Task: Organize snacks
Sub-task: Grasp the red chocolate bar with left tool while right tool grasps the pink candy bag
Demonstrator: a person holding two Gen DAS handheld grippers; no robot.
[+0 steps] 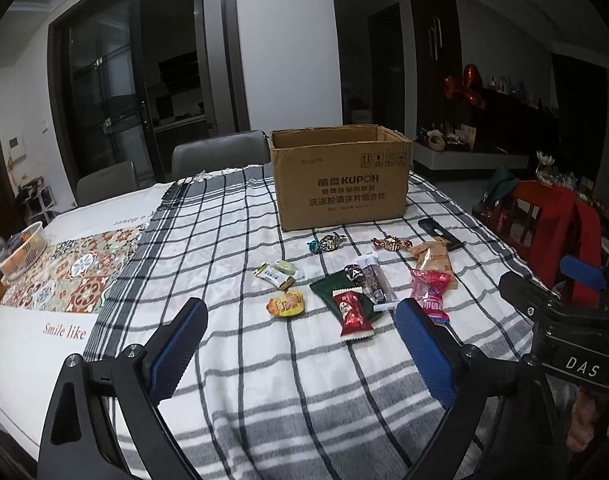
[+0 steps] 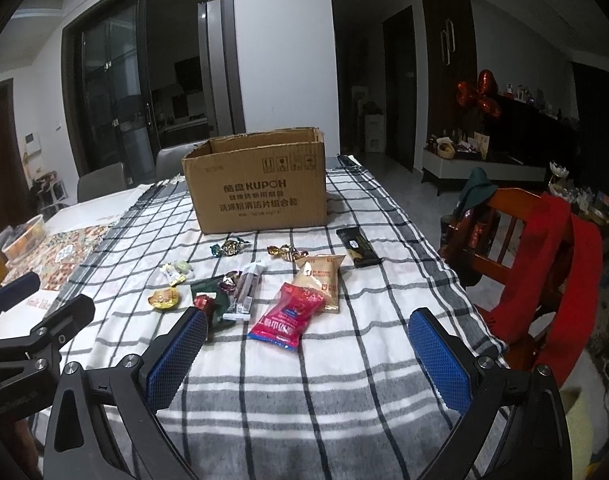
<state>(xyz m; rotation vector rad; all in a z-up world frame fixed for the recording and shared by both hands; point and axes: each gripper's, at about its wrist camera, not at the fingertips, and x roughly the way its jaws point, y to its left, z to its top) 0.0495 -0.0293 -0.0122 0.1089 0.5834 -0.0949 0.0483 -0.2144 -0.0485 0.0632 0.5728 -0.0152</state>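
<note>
An open cardboard box (image 1: 340, 178) stands at the far middle of the checked tablecloth; it also shows in the right wrist view (image 2: 260, 188). Several wrapped snacks lie in front of it: a red candy (image 1: 354, 314), an orange packet (image 1: 287, 304), a pink packet (image 2: 290, 316), a tan packet (image 2: 320, 280) and a black bar (image 2: 358, 246). My left gripper (image 1: 302, 320) is open and empty, above the cloth just short of the snacks. My right gripper (image 2: 308, 330) is open and empty, near the pink packet.
A white basket (image 1: 20, 250) sits at the table's left edge. A wooden chair with a red garment (image 2: 544, 264) stands right of the table. Grey chairs (image 1: 220, 152) stand behind it. The table's near part is bare cloth.
</note>
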